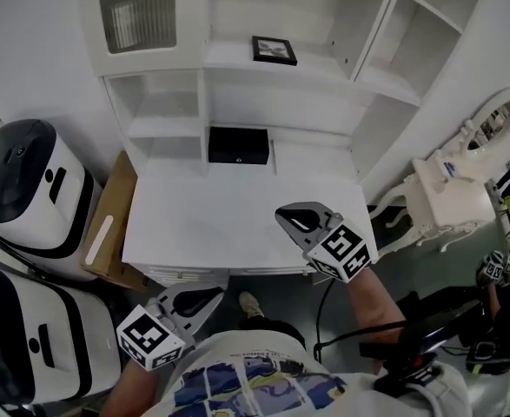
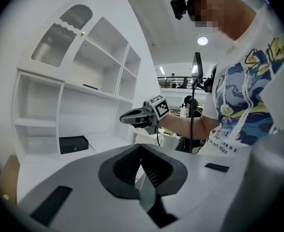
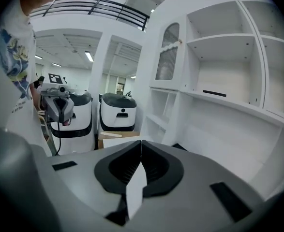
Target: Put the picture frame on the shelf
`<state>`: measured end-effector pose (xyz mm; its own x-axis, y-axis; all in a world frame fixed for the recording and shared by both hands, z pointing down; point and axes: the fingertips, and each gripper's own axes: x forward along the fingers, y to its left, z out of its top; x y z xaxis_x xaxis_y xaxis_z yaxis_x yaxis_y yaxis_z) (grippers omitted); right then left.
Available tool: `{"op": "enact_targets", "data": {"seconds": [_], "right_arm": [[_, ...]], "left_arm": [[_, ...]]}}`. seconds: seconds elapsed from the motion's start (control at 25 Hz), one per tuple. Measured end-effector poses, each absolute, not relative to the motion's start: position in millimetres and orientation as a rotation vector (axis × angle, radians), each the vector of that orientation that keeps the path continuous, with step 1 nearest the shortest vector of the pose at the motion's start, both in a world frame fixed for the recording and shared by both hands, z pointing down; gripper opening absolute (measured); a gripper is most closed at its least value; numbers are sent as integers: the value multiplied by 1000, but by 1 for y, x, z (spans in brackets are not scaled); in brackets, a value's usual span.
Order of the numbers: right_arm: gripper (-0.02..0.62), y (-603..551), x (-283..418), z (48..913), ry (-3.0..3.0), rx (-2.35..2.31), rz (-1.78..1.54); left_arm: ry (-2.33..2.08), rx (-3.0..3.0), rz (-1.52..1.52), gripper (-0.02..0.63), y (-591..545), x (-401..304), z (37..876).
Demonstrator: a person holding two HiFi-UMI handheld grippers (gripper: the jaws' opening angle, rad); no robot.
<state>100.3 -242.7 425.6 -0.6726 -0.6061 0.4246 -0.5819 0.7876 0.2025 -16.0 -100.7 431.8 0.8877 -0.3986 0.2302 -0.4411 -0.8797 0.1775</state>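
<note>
The black picture frame (image 1: 274,49) stands upright on the upper shelf (image 1: 237,57) of the white cabinet; it shows as a thin dark strip (image 3: 214,93) in the right gripper view and as the same frame (image 2: 90,86) in the left one. My right gripper (image 1: 284,216) hovers over the front right of the white desk (image 1: 202,224), jaws shut and empty. My left gripper (image 1: 218,296) hangs below the desk's front edge, also shut with nothing in it. Each gripper appears in the other's view: right gripper (image 2: 127,116), left gripper (image 3: 57,111).
A black box (image 1: 238,145) sits at the back of the desk under the shelf. Two white machines (image 1: 30,189) and a cardboard box (image 1: 112,224) stand at the left. A white ornate chair (image 1: 450,200) and cables are at the right.
</note>
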Motion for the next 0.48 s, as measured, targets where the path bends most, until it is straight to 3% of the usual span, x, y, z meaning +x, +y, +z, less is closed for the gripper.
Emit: {"op": "enact_targets", "data": {"seconds": [0.48], "right_arm": [[26, -127, 72, 463, -2549, 904, 58]], "left_arm": [[-548, 2837, 290, 14, -65, -16, 442]]}}
